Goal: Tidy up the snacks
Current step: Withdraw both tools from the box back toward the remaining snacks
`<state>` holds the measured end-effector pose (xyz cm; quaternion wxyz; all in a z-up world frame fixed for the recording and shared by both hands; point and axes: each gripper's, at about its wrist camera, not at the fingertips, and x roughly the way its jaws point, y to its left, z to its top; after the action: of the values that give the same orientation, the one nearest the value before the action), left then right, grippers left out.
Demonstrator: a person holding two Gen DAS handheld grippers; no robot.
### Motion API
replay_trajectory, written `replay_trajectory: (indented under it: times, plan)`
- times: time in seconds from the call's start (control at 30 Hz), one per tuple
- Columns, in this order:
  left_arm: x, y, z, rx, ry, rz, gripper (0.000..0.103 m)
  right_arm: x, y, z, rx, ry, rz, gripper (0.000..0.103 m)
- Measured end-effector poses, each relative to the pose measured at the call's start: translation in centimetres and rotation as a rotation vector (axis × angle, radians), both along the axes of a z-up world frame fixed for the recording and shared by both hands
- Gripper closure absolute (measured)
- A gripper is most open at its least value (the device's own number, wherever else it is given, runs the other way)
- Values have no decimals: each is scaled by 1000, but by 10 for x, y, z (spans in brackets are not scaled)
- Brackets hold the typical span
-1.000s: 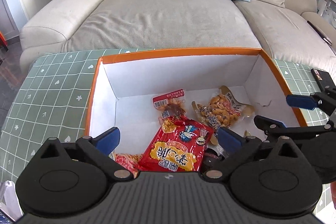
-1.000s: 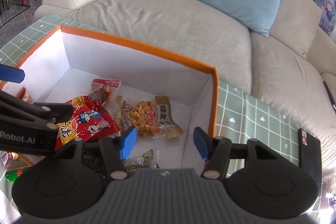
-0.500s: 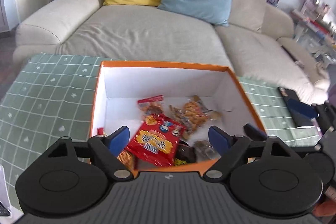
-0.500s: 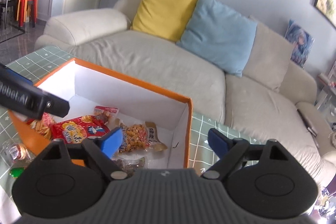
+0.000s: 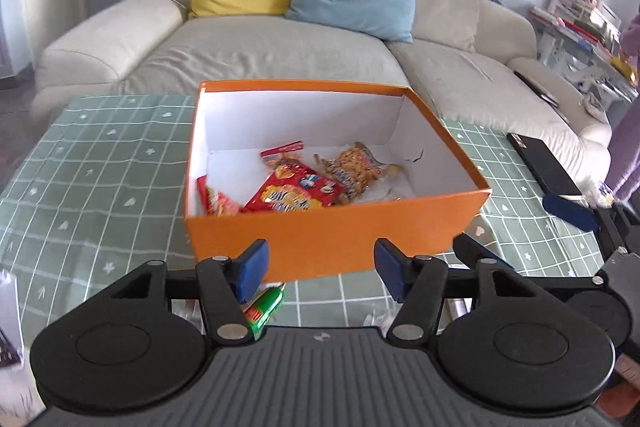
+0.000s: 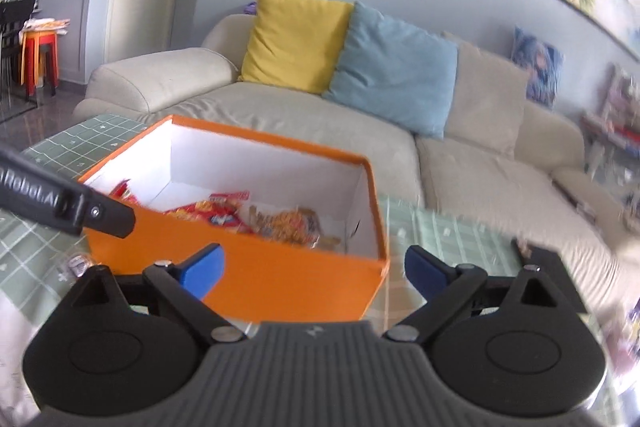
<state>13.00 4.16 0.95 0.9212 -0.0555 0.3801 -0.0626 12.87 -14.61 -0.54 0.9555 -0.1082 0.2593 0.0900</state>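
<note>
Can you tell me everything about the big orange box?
The orange box looks like cardboard, orange outside and white inside, with no lid on. It sits flat on the green checked tablecloth in front of the sofa. Several snack packets lie on its floor, among them a red packet. Neither gripper touches it.

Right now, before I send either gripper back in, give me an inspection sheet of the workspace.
Surface: green checked tablecloth.
Job's things: orange box holding a red snack bag and a peanut pack; green packet outside, near its front wall.
Clutter: black phone on the cloth.
Grippers: left gripper open, jaws just closing, empty; right gripper open, jaws just opening, empty.
Cables: nothing seen.
Surroundings: beige sofa, a person at far right.
</note>
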Motion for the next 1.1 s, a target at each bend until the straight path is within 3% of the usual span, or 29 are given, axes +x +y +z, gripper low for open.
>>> replay_trajectory:
  times: [0.2, 0.47, 0.63, 0.83, 1.1]
  plan:
    - [-29, 5, -24, 16, 12, 24, 39, -23, -9, -19, 61, 118, -40, 9]
    - [-50, 17, -52, 27, 57, 32, 38, -39, -18, -48, 84, 235, -55, 9]
    - [-53, 18, -70, 78, 81, 30, 35, -40, -15, -64, 66, 294, -47, 9]
    - [-49, 28, -72, 138, 51, 26, 30, -36, -16, -69, 55, 304, -61, 9]
    - [-18, 52, -67, 121, 25, 94, 22, -20, -11, -69, 67, 301, -73, 10]
